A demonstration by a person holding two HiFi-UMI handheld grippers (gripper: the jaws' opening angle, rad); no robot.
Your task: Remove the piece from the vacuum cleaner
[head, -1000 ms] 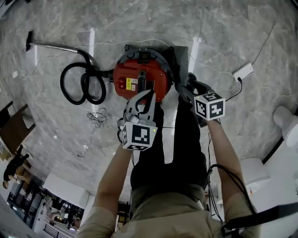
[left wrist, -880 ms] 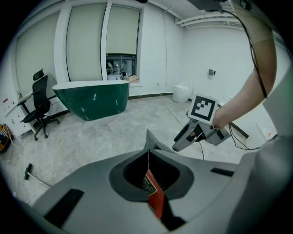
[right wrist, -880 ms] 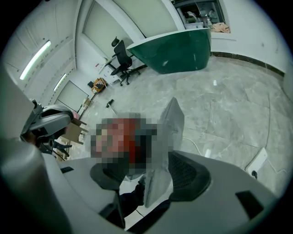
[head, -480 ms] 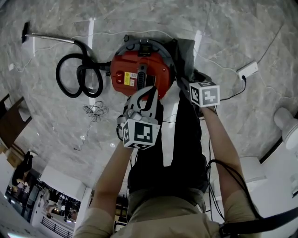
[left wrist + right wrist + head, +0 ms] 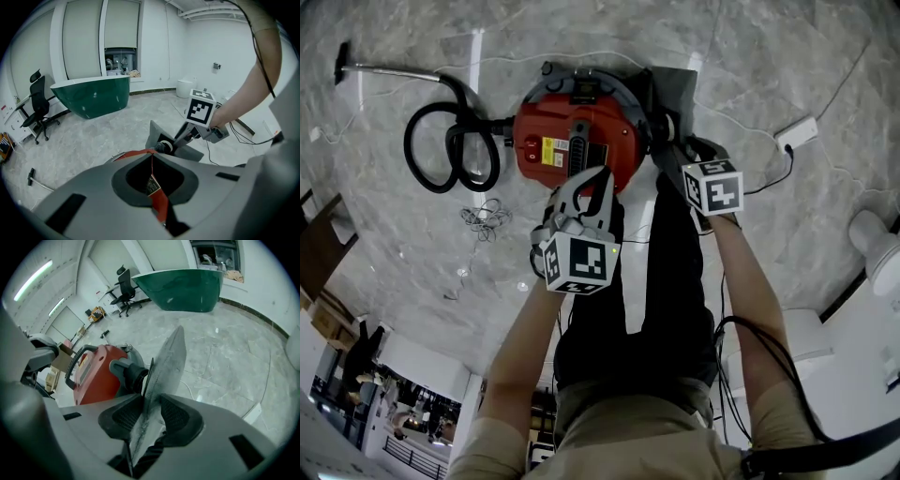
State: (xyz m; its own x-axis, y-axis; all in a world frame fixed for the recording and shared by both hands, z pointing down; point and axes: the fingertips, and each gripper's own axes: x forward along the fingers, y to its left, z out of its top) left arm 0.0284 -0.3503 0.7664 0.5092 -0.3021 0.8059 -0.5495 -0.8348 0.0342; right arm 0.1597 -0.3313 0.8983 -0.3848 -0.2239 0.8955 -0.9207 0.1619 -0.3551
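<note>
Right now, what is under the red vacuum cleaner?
Only the grey marble floor shows around the red vacuum cleaner, which stands on it. Its own body covers the patch of floor beneath, so whatever lies under it cannot be seen.

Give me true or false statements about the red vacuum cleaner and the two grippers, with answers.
1. The black hose lies coiled left of the red canister vacuum cleaner in the head view. True.
2. The grey flat dusty piece stands between the right gripper's jaws. True; they are closing on it.
3. The left gripper holds the vacuum's handle. False: its jaws are together and hold nothing.
4. The vacuum stands on carpet. False: it stands on a pale marble-look floor.
</note>
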